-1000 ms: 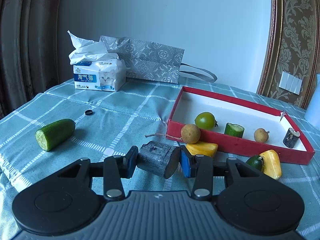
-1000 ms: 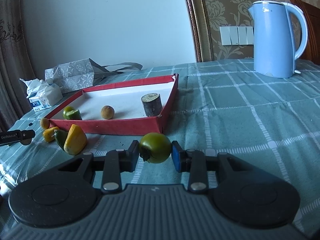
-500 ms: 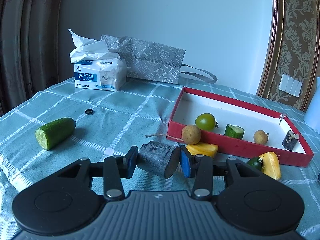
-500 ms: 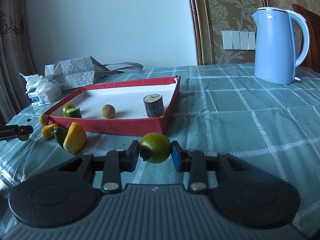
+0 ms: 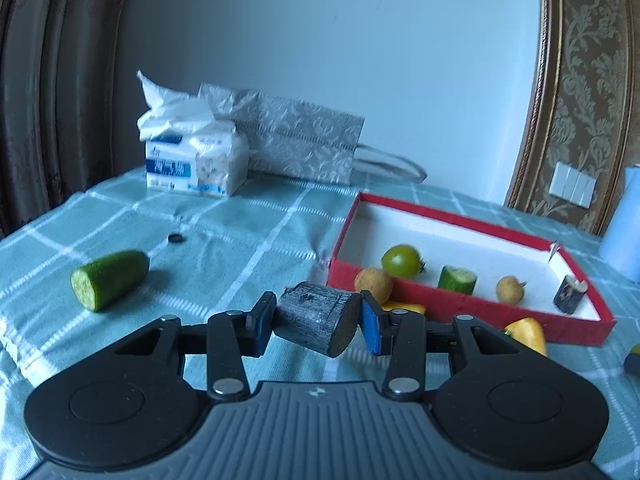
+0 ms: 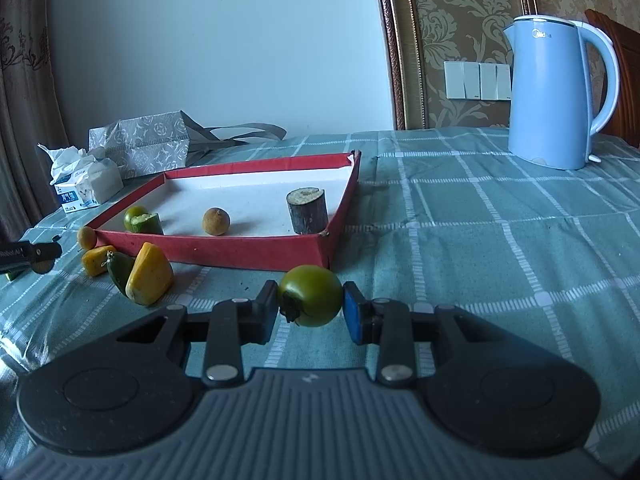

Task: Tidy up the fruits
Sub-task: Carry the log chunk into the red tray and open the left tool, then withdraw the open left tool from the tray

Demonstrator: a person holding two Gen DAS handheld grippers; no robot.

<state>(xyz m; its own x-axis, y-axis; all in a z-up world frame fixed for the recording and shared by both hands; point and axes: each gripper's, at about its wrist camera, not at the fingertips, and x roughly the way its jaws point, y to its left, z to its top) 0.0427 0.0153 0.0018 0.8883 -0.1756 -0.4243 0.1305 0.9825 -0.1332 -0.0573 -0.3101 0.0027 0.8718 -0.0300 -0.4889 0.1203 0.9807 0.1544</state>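
Two pieces are held clear of the table for transfer to the red tray [image 6: 224, 254]. A dark cane stub [image 5: 318, 318] is clamped in the left gripper [image 5: 318, 320]; a green tomato [image 6: 311, 295] is clamped in the right gripper [image 6: 310, 312], near the tray's front corner.

**A:** How many green tomatoes?
**B:** One green tomato [image 6: 311, 295] here, a second green tomato [image 5: 401, 260] there. Two.
**A:** And the dark bits?
**B:** One dark stump [image 5: 316, 324], a second dark stump [image 6: 307, 211]. Two.
**A:** Brown balls?
**B:** One brown ball [image 6: 216, 221], and the other brown ball [image 6: 86, 237]. Two.
**A:** Yellow?
**B:** A big yellow piece [image 6: 150, 274], a small yellow piece [image 6: 96, 260]. Two.
**A:** Cucumber?
**B:** A big cucumber piece [image 5: 109, 279], a small cucumber piece [image 5: 457, 279]. Two.
**A:** The rest?
**B:** One red tray [image 6: 248, 254], one blue kettle [image 6: 554, 96], one tissue pack [image 5: 196, 164], one gray bag [image 5: 304, 148].
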